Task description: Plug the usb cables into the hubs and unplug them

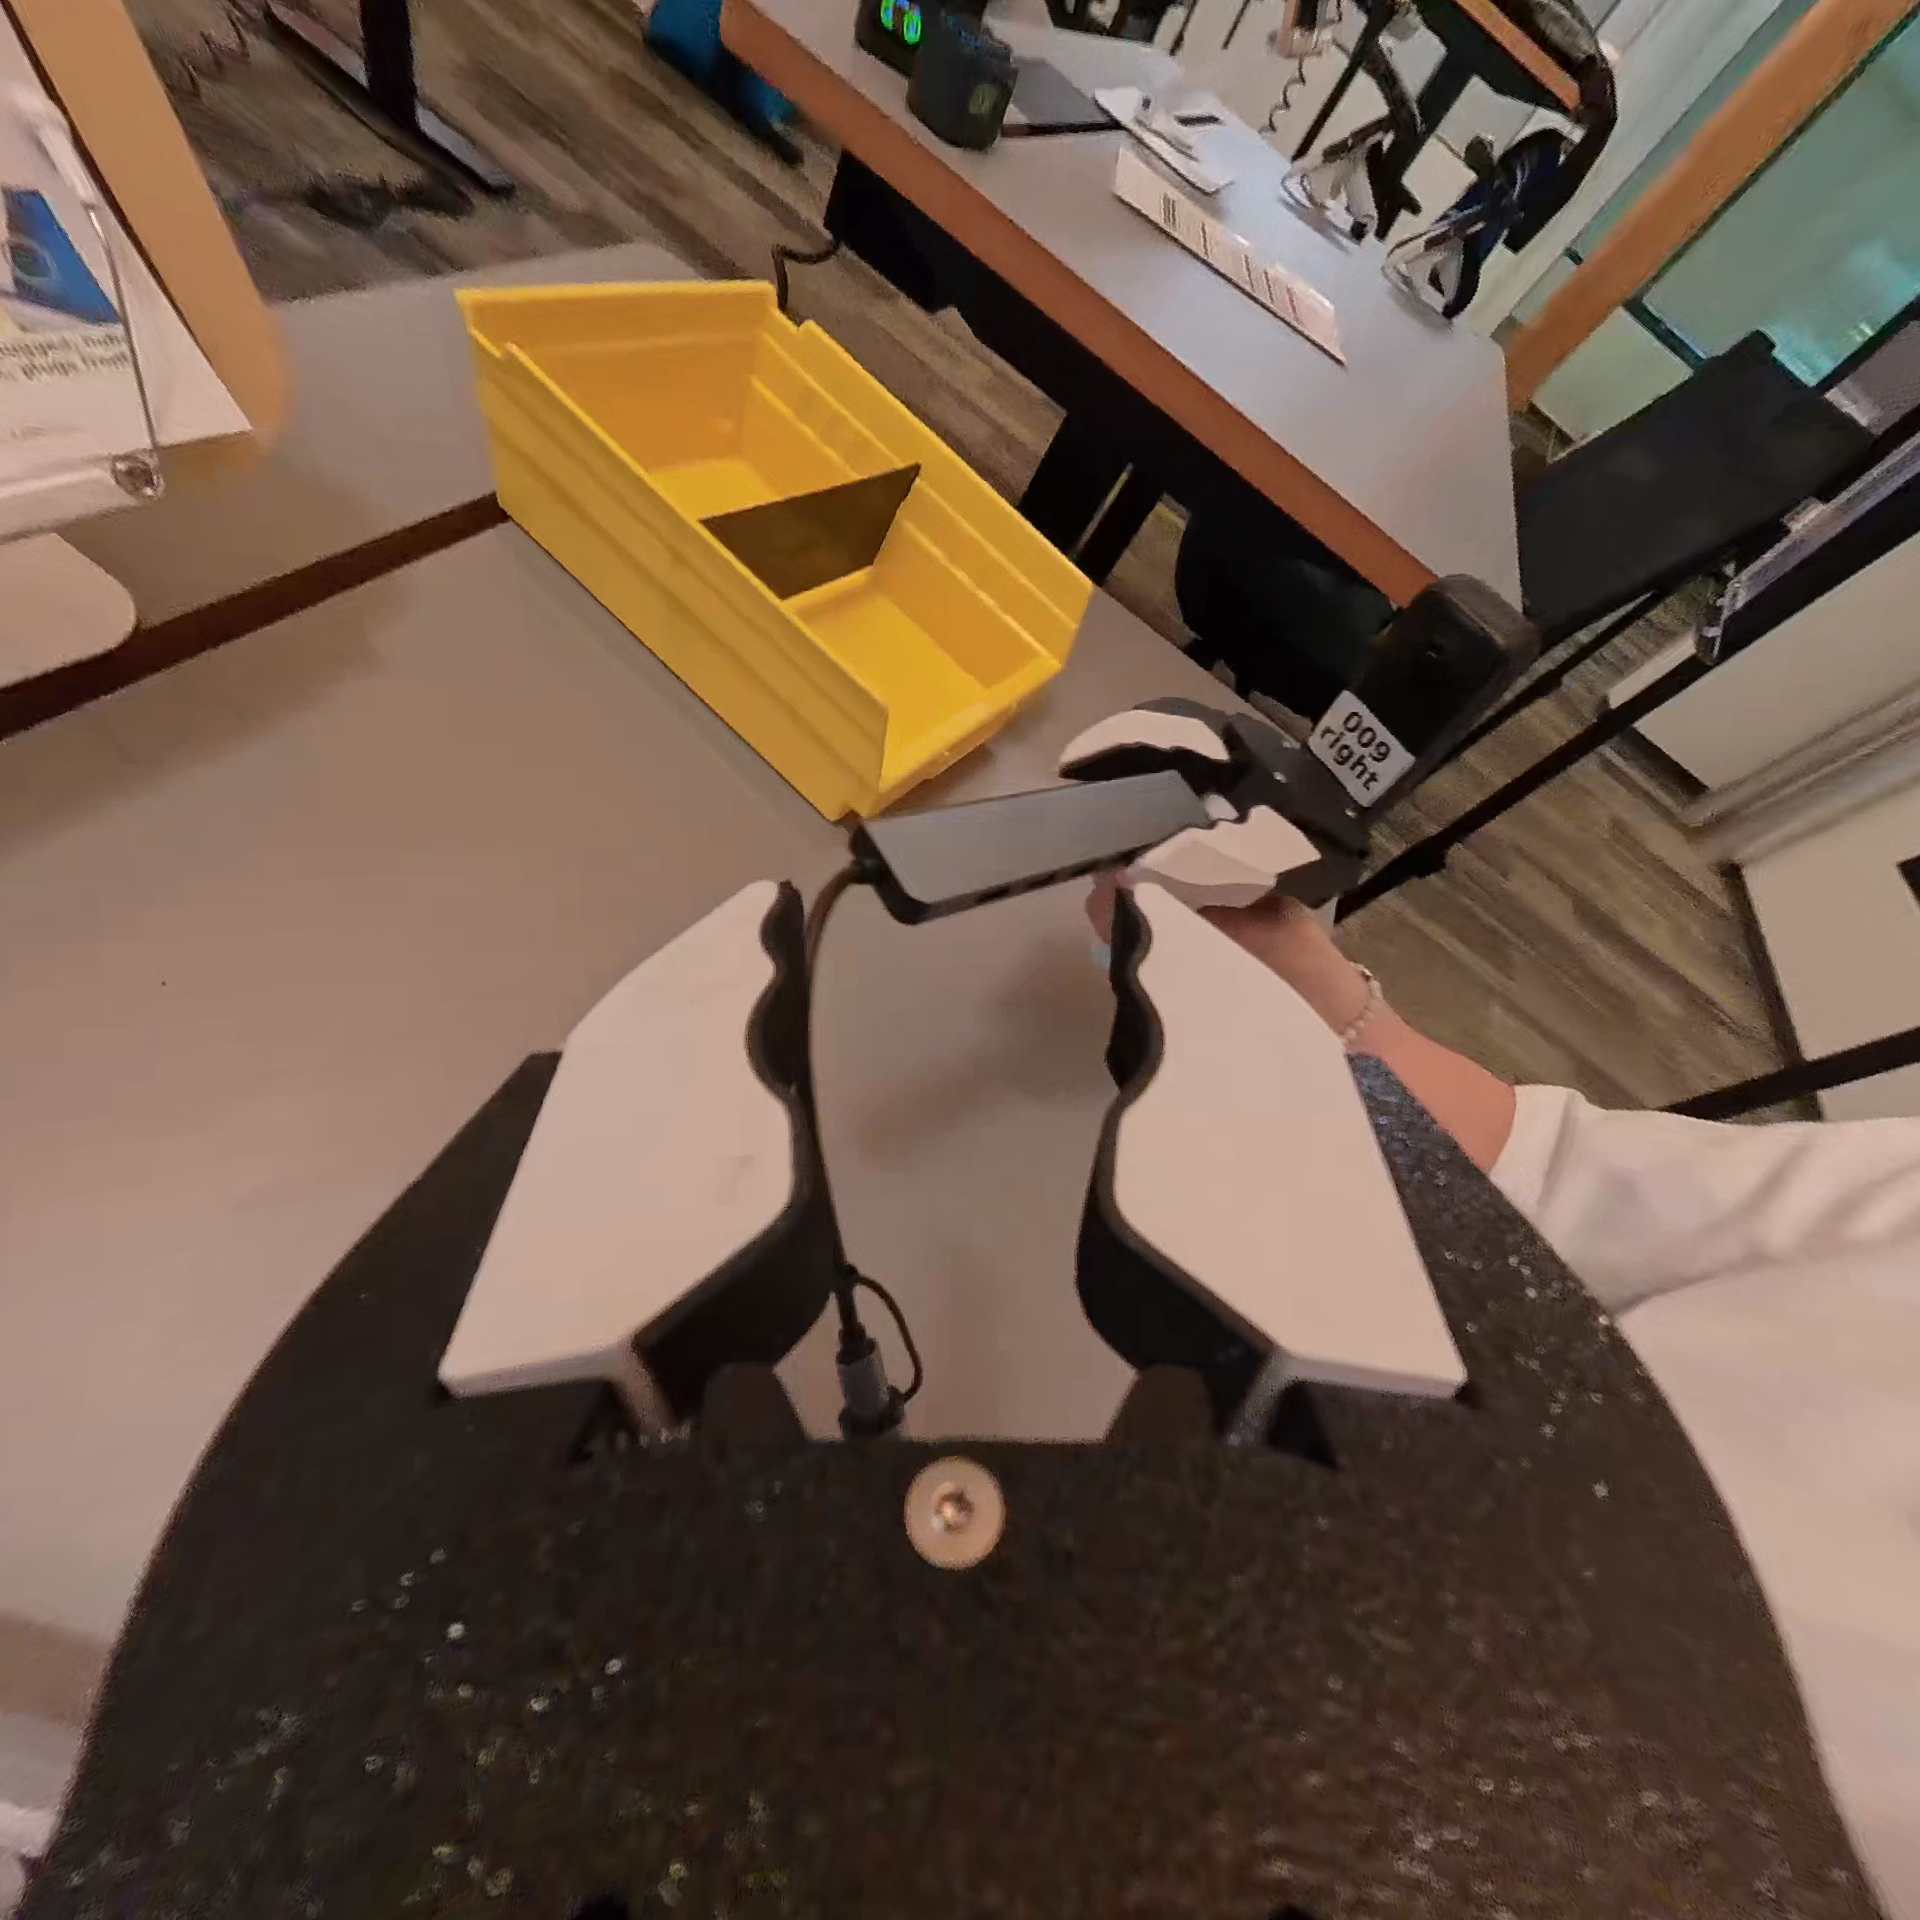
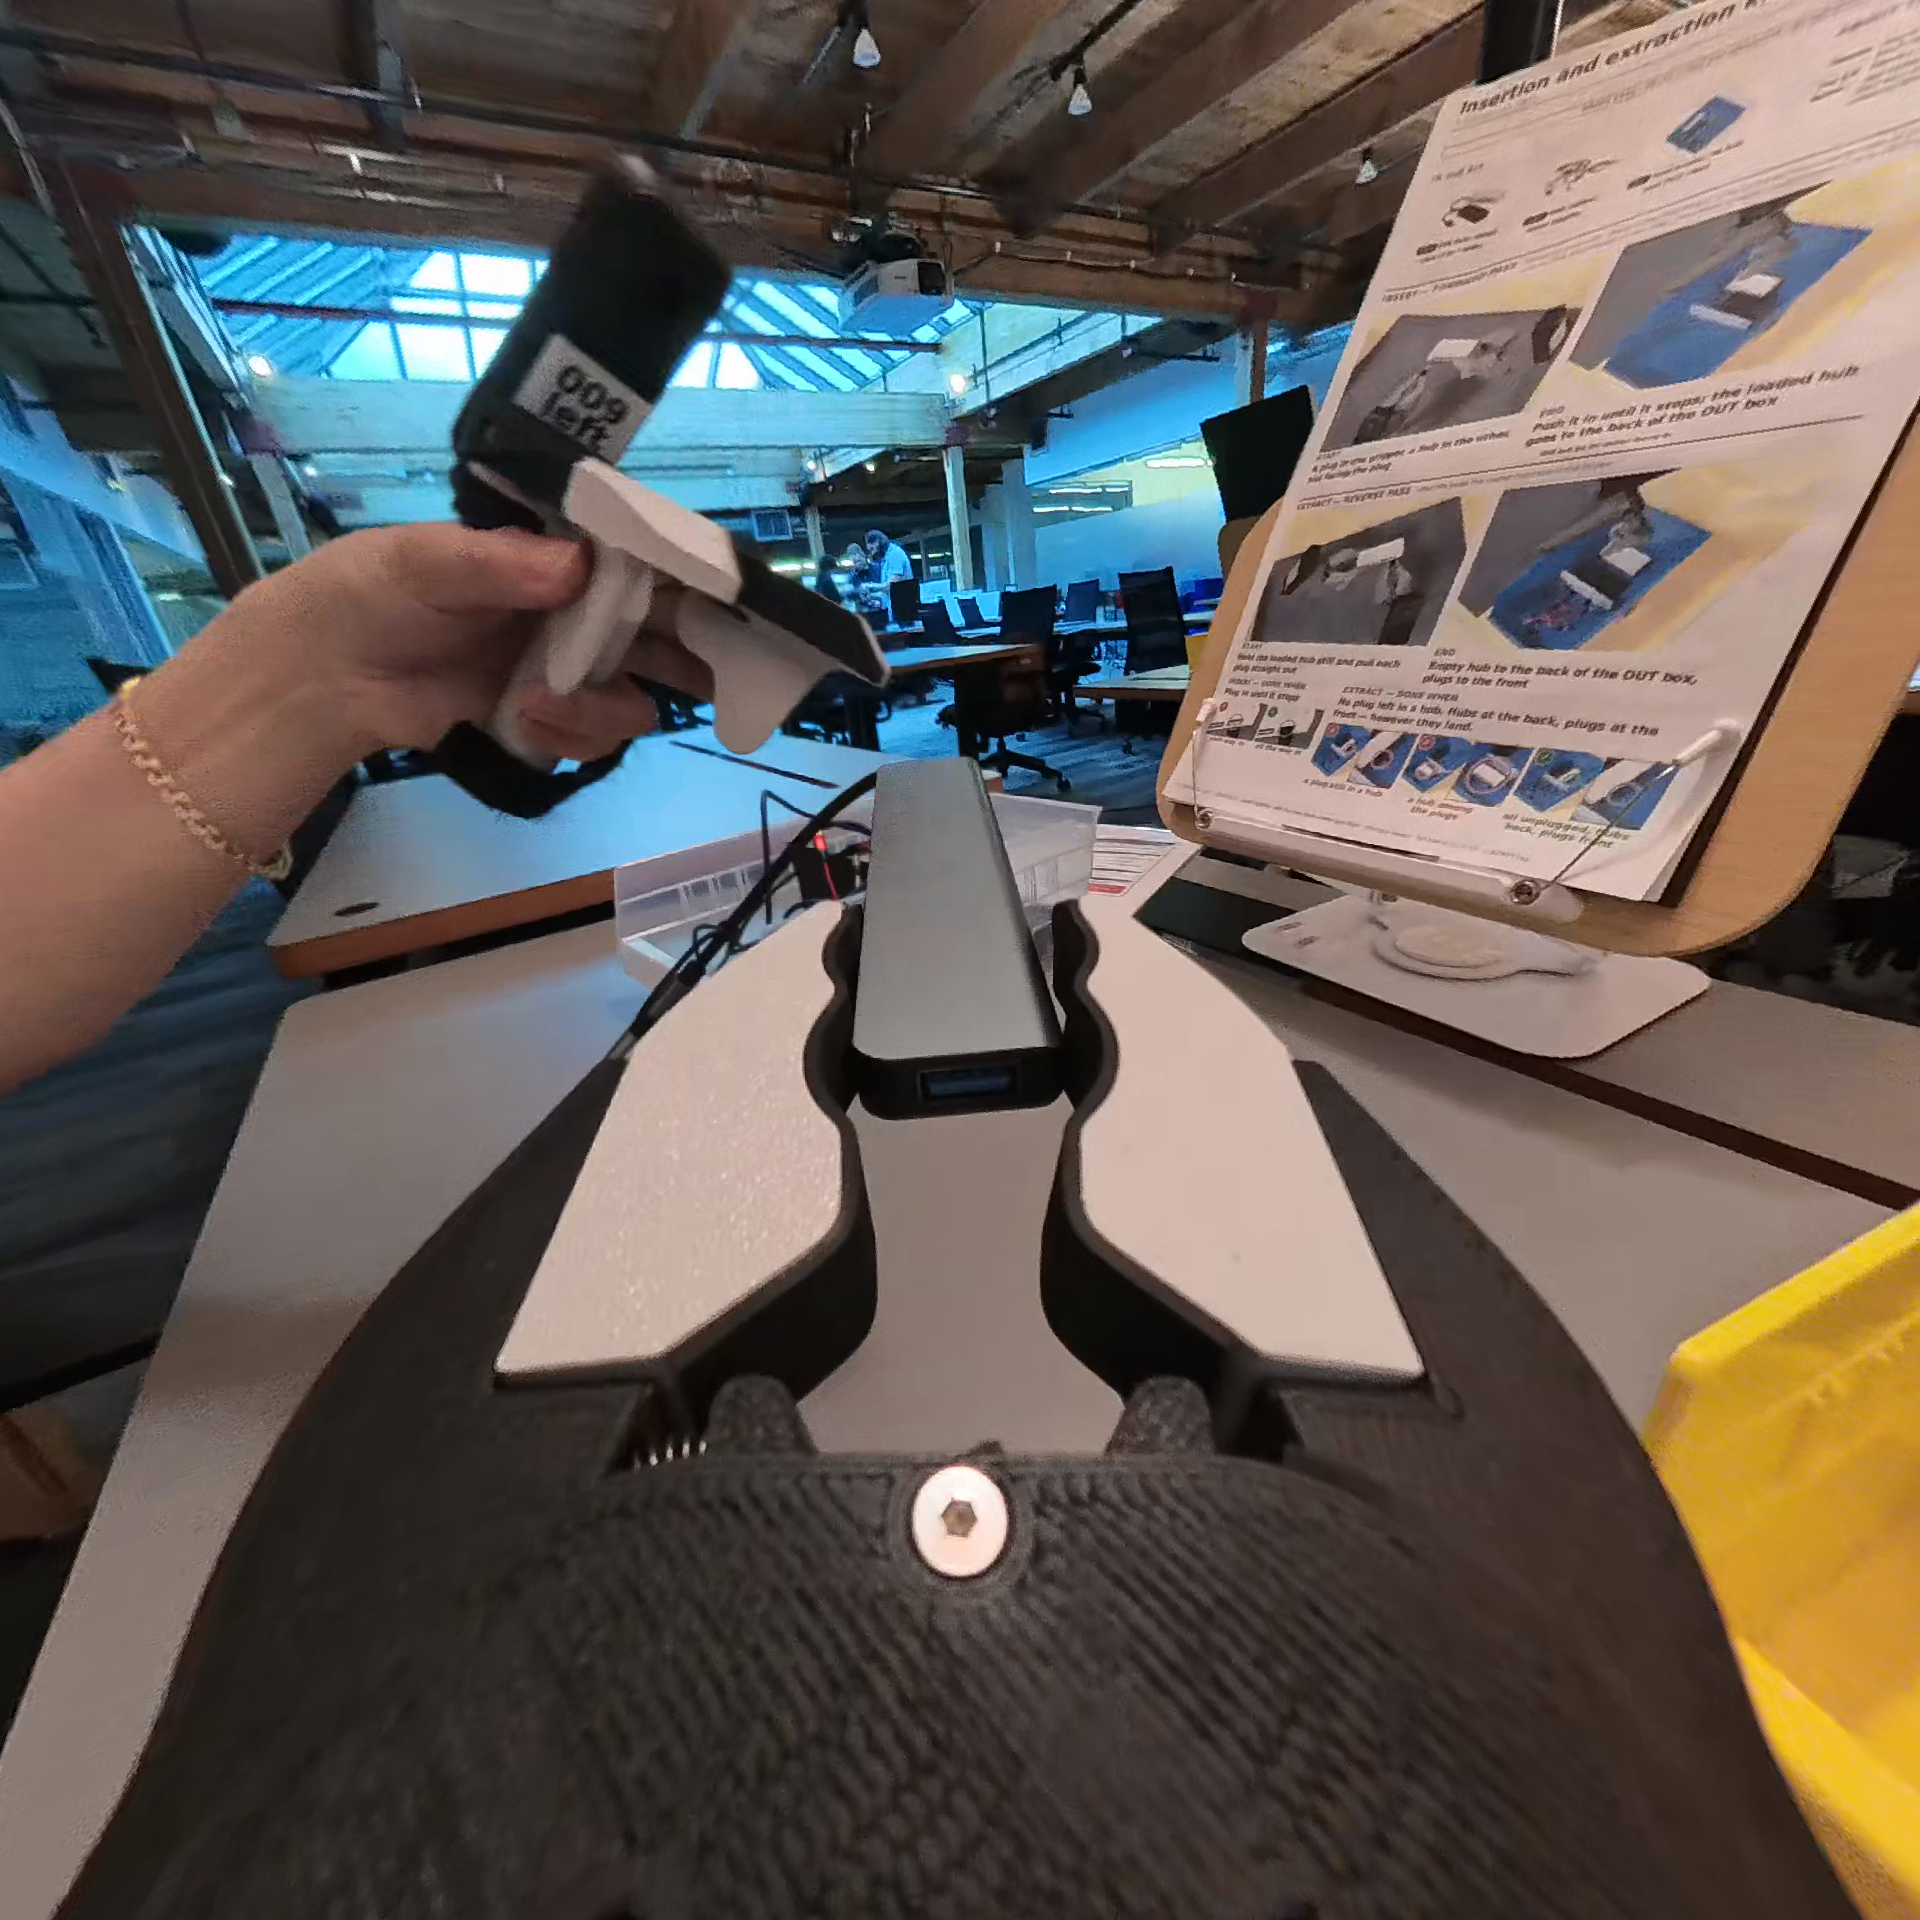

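The bin (image 1: 769,540) stands on the counter (image 1: 312,883), with the hub (image 1: 1029,836) just beside its near corner, held above the counter. A document stand (image 2: 1475,966) sits behind the hub, to its right.

Left claw (image 1: 945,935): white finger faces, black wavy inner pads, black speckled body with a silver screw at centre. Right claw (image 2: 956,935): same white faces and black pads; body black with a woven-looking texture.

Hub (image 2: 951,935): dark grey, matte top; end port shows blue inside. Hub cable (image 1: 810,1039): black, with a grey metallic plug.

Bin (image 1: 748,520): bright yellow, ribbed sides, 1 black divider (image 1: 821,530) inside.

Worktop (image 1: 312,883): pale grey, dark brown edge band.

Instruction sheet (image 2: 1558,499): white, with grey, blue and yellow photos; its stand (image 2: 1475,977) has a white base and a light wood back.

Sleeve (image 1: 1714,1195): white. Bracelet (image 2: 187,790): gold chain.

Floor (image 1: 1558,966): grey-brown wood grain.
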